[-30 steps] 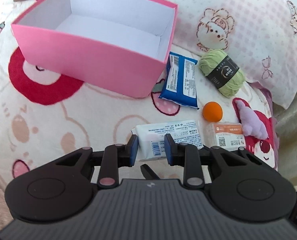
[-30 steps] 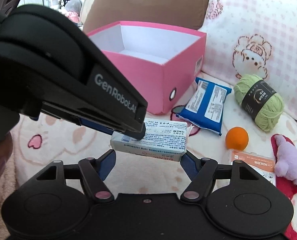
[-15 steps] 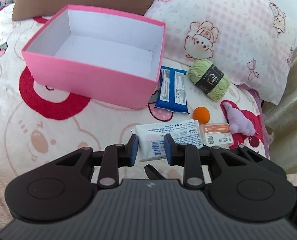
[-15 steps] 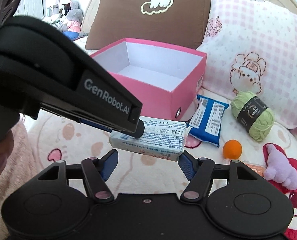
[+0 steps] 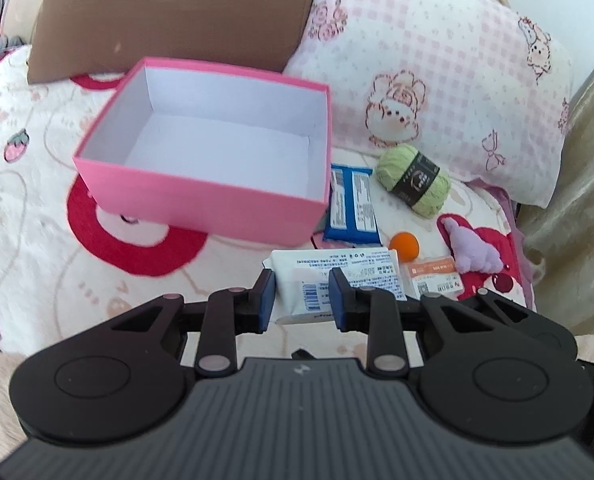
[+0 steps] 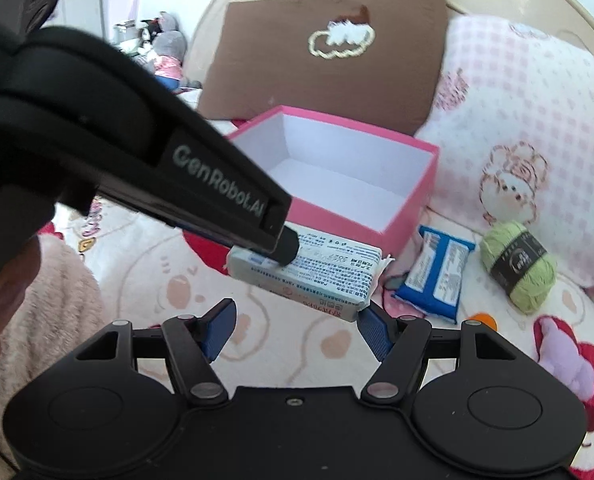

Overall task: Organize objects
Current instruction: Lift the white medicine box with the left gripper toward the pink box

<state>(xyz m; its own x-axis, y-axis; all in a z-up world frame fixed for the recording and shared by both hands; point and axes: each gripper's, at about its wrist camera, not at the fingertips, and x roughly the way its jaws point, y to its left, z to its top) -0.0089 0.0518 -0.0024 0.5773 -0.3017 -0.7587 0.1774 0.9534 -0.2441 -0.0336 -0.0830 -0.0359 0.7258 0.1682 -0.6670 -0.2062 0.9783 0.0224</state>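
My left gripper [image 5: 299, 296] is shut on a white tissue pack [image 5: 337, 276] and holds it above the blanket, short of the open pink box [image 5: 201, 192]. The right wrist view shows the same pack [image 6: 309, 270] held in the air in front of the pink box [image 6: 409, 216]. My right gripper [image 6: 295, 330] is open and empty just below the pack. A blue wipes packet [image 5: 351, 204], green yarn ball [image 5: 415, 180], orange ball [image 5: 404, 246], orange-labelled packet [image 5: 433, 278] and purple plush [image 5: 473, 250] lie right of the box.
A brown cushion [image 5: 177, 12] and a pink checked pillow [image 5: 437, 60] lie behind the box. The bed's right edge [image 5: 569, 200] drops off beside the plush. Patterned blanket [image 5: 29, 200] spreads left of the box.
The left gripper has lifted the tissue pack higher and pulled back, so the box looks smaller and farther. The right gripper rose with it and stays open.
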